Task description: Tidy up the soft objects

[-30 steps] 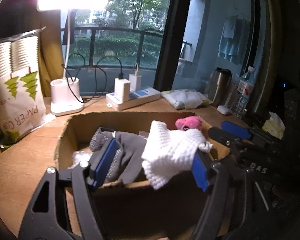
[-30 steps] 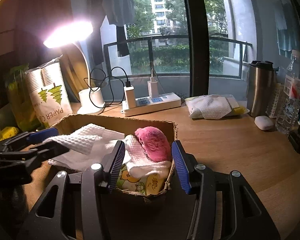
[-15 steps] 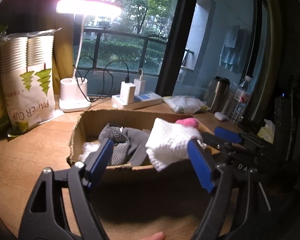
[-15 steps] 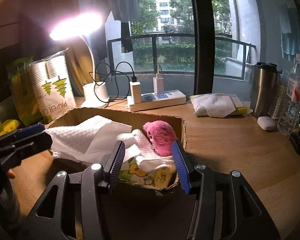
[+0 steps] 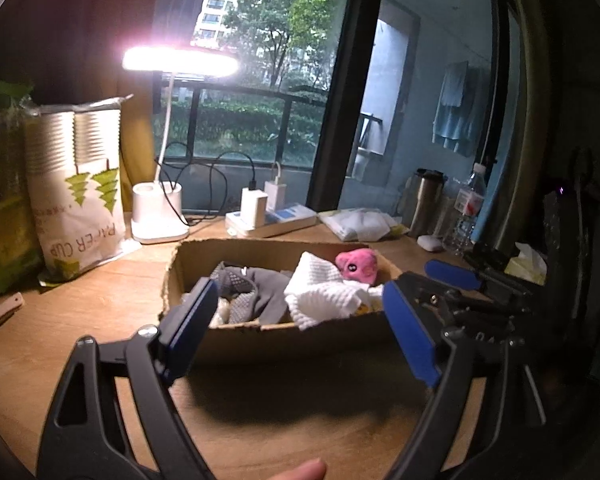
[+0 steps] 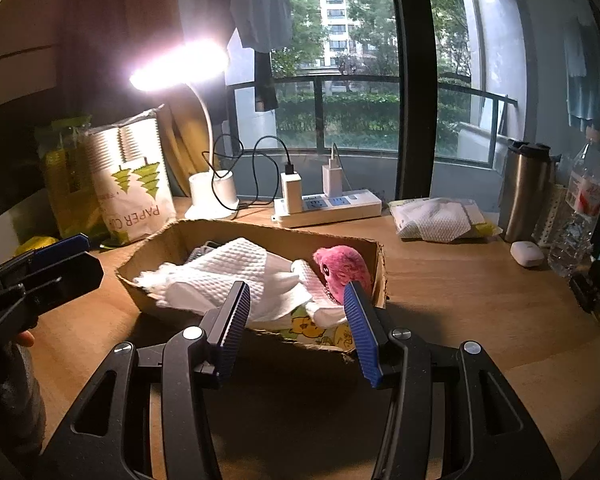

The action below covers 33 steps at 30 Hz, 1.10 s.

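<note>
A shallow cardboard box (image 5: 276,334) (image 6: 380,264) sits on the wooden desk. In it lie a white waffle cloth (image 5: 324,298) (image 6: 236,276) draped over the near edge, a pink plush toy (image 5: 358,264) (image 6: 342,268), grey dotted gloves (image 5: 252,292) and a yellow printed cloth (image 6: 312,328). My left gripper (image 5: 300,324) is open and empty, hanging in front of the box. My right gripper (image 6: 296,316) is open and empty, just short of the box's near corner. The left gripper also shows at the left edge of the right wrist view (image 6: 56,264).
At the back stand a lit desk lamp (image 5: 160,216) (image 6: 214,196), a paper-cup bag (image 5: 76,200) (image 6: 132,184), a power strip with chargers (image 5: 268,216) (image 6: 328,206), a wipes pack (image 6: 440,218), a steel tumbler (image 6: 526,196), a water bottle (image 6: 580,216) and an earbud case (image 6: 526,254).
My left gripper let go of the white cloth, which now rests in the box, and drew back with its jaws opened wider. My right gripper also drew back a little from the box.
</note>
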Available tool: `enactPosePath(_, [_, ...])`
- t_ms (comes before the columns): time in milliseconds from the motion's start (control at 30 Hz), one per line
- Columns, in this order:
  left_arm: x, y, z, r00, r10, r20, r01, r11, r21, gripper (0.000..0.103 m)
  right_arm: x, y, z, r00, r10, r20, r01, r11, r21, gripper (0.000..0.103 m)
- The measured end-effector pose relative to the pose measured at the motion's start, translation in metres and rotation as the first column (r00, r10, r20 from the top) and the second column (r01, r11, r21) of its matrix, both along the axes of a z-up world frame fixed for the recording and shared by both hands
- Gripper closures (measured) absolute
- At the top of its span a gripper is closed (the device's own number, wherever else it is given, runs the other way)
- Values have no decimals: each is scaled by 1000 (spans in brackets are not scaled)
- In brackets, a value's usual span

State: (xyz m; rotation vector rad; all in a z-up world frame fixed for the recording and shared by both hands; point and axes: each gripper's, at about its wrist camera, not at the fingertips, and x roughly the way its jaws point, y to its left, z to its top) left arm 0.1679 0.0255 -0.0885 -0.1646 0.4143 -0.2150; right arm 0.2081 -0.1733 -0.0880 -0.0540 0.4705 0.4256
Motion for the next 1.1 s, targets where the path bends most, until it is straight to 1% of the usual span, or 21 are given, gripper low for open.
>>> enactPosePath(133, [-14, 4, 8, 1000, 8, 16, -8, 1000, -5, 17, -15, 1, 11, 1000, 7, 18, -7, 1000, -3, 51])
enactPosePath(300, [-31, 10, 21, 999, 9, 36, -8, 999, -35, 17, -29, 0, 25, 1000, 15, 24, -16, 1000, 8, 51])
enactPosePath(433, [-40, 12, 33, 999, 9, 51, -7, 999, -42, 17, -43, -2, 44, 999, 12, 48, -12, 1000, 2, 51])
enactPosePath(500, [-45, 13, 41, 998, 16, 66, -13, 999, -41, 15, -48, -3, 53, 998, 8, 62, -8, 1000, 1, 51])
enactPosePath(567, [-50, 15, 50, 996, 23, 83, -19, 999, -47, 9, -55, -5, 64, 996, -3, 85, 4, 1000, -2, 51])
enactPosePath(667, [-58, 17, 62, 994, 35, 105, -30, 998, -48, 8, -65, -9, 77, 994, -18, 108, 18, 1000, 1, 51])
enactPosePath(767, [-65, 18, 72, 990, 66, 121, -63, 998, -31, 7, -75, -12, 87, 991, -32, 128, 33, 999, 0, 50])
enactPosePath(833, [-68, 18, 77, 990, 65, 123, -63, 998, -22, 7, -84, -15, 96, 989, -40, 143, 41, 999, -6, 44])
enactPosePath(867, [-69, 16, 79, 992, 54, 118, -53, 999, -12, 7, -87, -15, 98, 988, -42, 149, 43, 999, -8, 39])
enactPosePath(1000, [-74, 15, 90, 990, 49, 131, -50, 999, 6, 6, -101, -20, 113, 981, -66, 185, 70, 997, -16, 36])
enactPosePath(1100, [-78, 15, 101, 987, 67, 145, -71, 997, 22, 2, -109, -21, 120, 974, -80, 210, 86, 996, -20, 34])
